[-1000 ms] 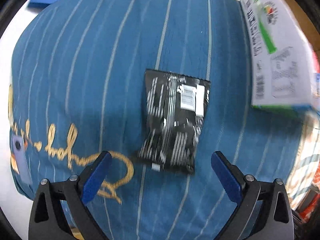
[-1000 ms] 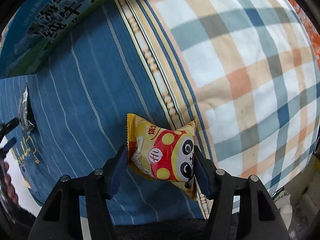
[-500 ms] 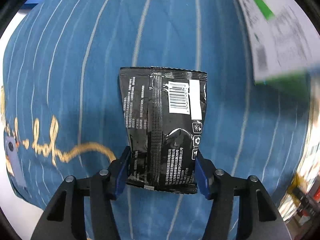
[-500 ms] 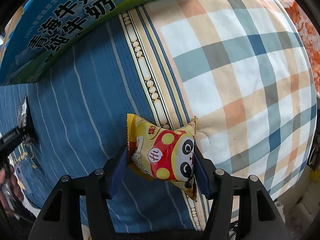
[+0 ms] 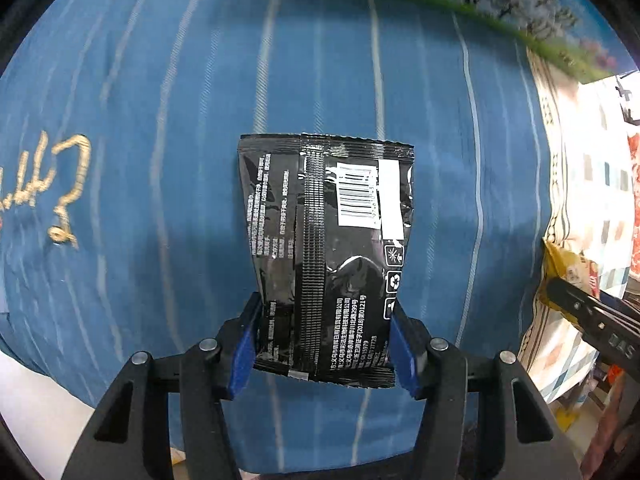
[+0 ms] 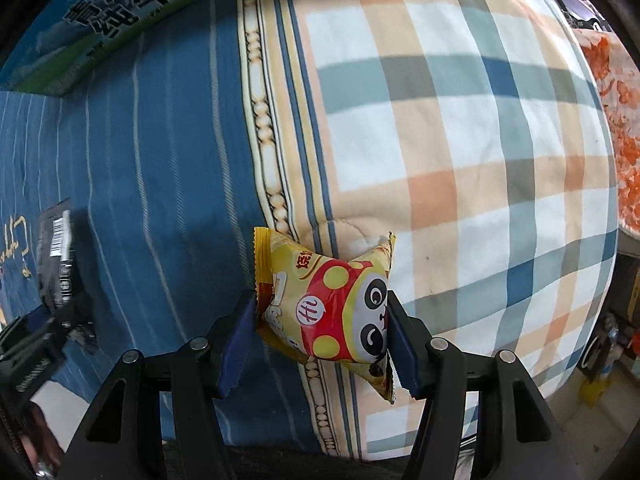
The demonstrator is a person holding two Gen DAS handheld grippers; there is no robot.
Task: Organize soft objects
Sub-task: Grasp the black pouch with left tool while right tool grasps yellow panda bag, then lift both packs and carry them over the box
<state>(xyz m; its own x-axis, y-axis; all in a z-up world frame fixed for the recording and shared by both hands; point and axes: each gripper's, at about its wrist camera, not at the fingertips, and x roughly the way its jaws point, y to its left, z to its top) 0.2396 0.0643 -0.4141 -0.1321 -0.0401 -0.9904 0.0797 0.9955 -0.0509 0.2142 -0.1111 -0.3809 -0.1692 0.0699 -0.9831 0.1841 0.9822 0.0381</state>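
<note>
My left gripper (image 5: 324,344) is shut on the lower end of a black foil packet (image 5: 326,240) with a white barcode label, held over the blue striped cloth (image 5: 160,120). My right gripper (image 6: 322,338) is shut on a yellow and red panda snack packet (image 6: 328,300), held above the seam between the blue cloth and a plaid cloth (image 6: 460,140). In the left wrist view the yellow packet (image 5: 560,268) and the right gripper show at the right edge. In the right wrist view the black packet (image 6: 56,256) and the left gripper show at the far left.
A blue and green milk carton box (image 6: 132,12) stands at the back on the blue cloth; it also shows in the left wrist view (image 5: 460,4). Gold embroidered script (image 5: 60,192) marks the cloth at left. An orange patterned fabric (image 6: 616,112) lies at the far right.
My left gripper closed on the black packet and swung with it toward the right, bringing the box and the right gripper into view. My right gripper keeps its hold on the panda packet.
</note>
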